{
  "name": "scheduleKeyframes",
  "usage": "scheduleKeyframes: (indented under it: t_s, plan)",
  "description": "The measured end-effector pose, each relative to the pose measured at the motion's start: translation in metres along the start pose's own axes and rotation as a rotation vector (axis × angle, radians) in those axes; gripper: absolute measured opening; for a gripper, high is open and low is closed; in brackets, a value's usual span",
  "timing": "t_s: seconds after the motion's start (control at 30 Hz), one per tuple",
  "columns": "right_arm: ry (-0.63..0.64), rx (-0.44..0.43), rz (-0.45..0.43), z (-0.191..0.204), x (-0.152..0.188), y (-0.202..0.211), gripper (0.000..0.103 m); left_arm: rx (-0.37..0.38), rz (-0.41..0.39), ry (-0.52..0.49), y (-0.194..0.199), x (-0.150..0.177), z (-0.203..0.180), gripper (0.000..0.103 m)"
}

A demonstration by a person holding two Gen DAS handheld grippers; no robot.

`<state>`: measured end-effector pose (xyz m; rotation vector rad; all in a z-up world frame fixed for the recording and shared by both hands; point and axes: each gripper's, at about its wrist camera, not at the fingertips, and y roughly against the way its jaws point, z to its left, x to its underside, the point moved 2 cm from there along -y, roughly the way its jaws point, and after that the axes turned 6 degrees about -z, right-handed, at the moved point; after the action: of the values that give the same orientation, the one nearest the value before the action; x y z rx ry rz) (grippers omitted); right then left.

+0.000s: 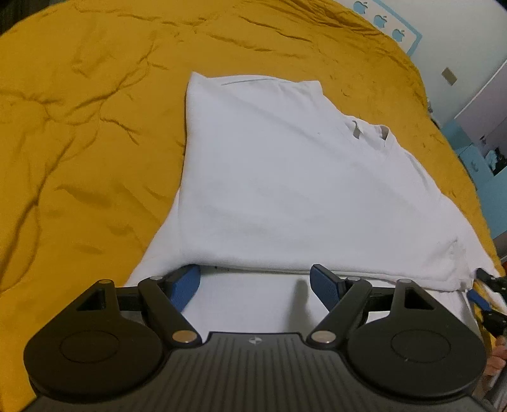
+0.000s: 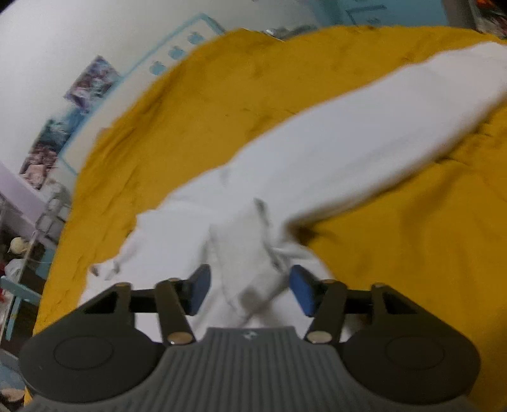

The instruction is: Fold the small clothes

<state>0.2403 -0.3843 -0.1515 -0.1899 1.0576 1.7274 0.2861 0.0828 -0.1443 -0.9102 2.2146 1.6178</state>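
White cotton fills the middle of the left wrist view: a white folded T-shirt lies flat on a mustard-yellow quilted bedspread, its top layer doubled over so that a folded edge runs across the near side. The left gripper, black with blue pads, hovers at that near edge with its jaws spread wide and nothing between them; the blue pads sit just at the fold line, over the lower layer of cloth, and whether they touch it cannot be told. A collar tag shows toward the far right of the garment. At the right border of this view a dark piece with a blue tip, the right gripper, shows just beside the shirt's right corner. Behind the bed, a white wall carries a light-blue bordered strip with apple shapes. The right wrist view is blurred. Here the shirt stretches from near to far right across the bedspread, and a bunched, wrinkled part lies in front of the right gripper, whose jaws stand apart, released, with loose cloth lying between the pads but not pinched.
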Motion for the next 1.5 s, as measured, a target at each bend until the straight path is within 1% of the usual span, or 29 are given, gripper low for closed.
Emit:
scheduleKeyframes:
  t_s: [0.07,0.17,0.23,0.27,0.4,0.47,0.53,0.6,0.67,0.73,0.8,0.83,0.93,1.0,1.03,1.07,1.1,1.13,1.2,1.27,1.33,1.4,1.5]
  plan:
    - [-0.025,-0.022,-0.061,-0.013,-0.011,0.024,0.048,0.008,0.0,-0.014,0.011,0.0,-0.013,0.092]
    - [-0.042,0.016,-0.173,-0.046,-0.042,0.067,0.048,0.048,-0.019,-0.054,0.028,0.001,-0.035,0.092]
    - [-0.08,0.055,-0.25,-0.078,-0.066,0.093,0.048,0.094,-0.019,-0.08,0.038,0.005,-0.056,0.092]
    - [-0.109,0.088,-0.286,-0.095,-0.078,0.103,0.048,0.116,-0.014,-0.091,0.041,0.007,-0.065,0.092]
    - [-0.295,0.206,-0.409,-0.168,-0.118,0.126,0.049,0.209,0.022,-0.112,0.039,0.022,-0.104,0.092]
    - [-0.372,0.238,-0.439,-0.199,-0.131,0.128,0.049,0.237,0.038,-0.124,0.033,0.029,-0.119,0.092]
    - [-0.446,0.256,-0.44,-0.221,-0.139,0.123,0.049,0.236,0.059,-0.141,0.025,0.035,-0.132,0.092]
    - [-0.497,0.282,-0.453,-0.227,-0.14,0.111,0.049,0.233,0.082,-0.15,0.018,0.039,-0.139,0.092]
    - [-0.53,0.289,-0.469,-0.232,-0.14,0.099,0.047,0.234,0.1,-0.16,0.012,0.041,-0.144,0.092]
    - [-0.545,0.297,-0.489,-0.24,-0.141,0.096,0.048,0.223,0.112,-0.175,0.01,0.045,-0.149,0.092]
    - [-0.553,0.313,-0.527,-0.245,-0.146,0.09,0.048,0.211,0.119,-0.185,0.009,0.046,-0.151,0.092]
    - [-0.566,0.321,-0.547,-0.242,-0.143,0.086,0.048,0.208,0.122,-0.187,0.007,0.046,-0.152,0.092]
    - [-0.596,0.333,-0.581,-0.25,-0.151,0.073,0.049,0.202,0.138,-0.19,0.001,0.05,-0.153,0.092]
    - [-0.573,0.343,-0.588,-0.248,-0.157,0.069,0.048,0.202,0.147,-0.188,-0.002,0.051,-0.153,0.092]
    - [-0.556,0.343,-0.587,-0.249,-0.158,0.063,0.045,0.201,0.147,-0.186,-0.003,0.052,-0.153,0.092]
    - [-0.534,0.346,-0.584,-0.248,-0.16,0.061,0.033,0.197,0.147,-0.184,-0.003,0.052,-0.152,0.092]
    - [-0.517,0.354,-0.575,-0.246,-0.162,0.06,0.024,0.192,0.146,-0.181,-0.003,0.052,-0.151,0.092]
    - [-0.51,0.352,-0.566,-0.246,-0.163,0.059,0.008,0.19,0.141,-0.177,-0.001,0.052,-0.15,0.092]
    - [-0.505,0.332,-0.569,-0.243,-0.169,0.06,0.008,0.202,0.125,-0.168,0.004,0.051,-0.145,0.092]
    - [-0.472,0.297,-0.575,-0.229,-0.175,0.065,0.007,0.211,0.112,-0.157,0.01,0.049,-0.138,0.092]
    - [-0.417,0.253,-0.583,-0.202,-0.184,0.07,0.006,0.215,0.109,-0.142,0.015,0.046,-0.13,0.092]
    - [-0.364,0.169,-0.585,-0.164,-0.187,0.075,0.006,0.216,0.107,-0.125,0.02,0.044,-0.119,0.092]
    - [-0.29,0.007,-0.562,-0.093,-0.181,0.077,0.006,0.224,0.078,-0.068,0.033,0.04,-0.098,0.092]
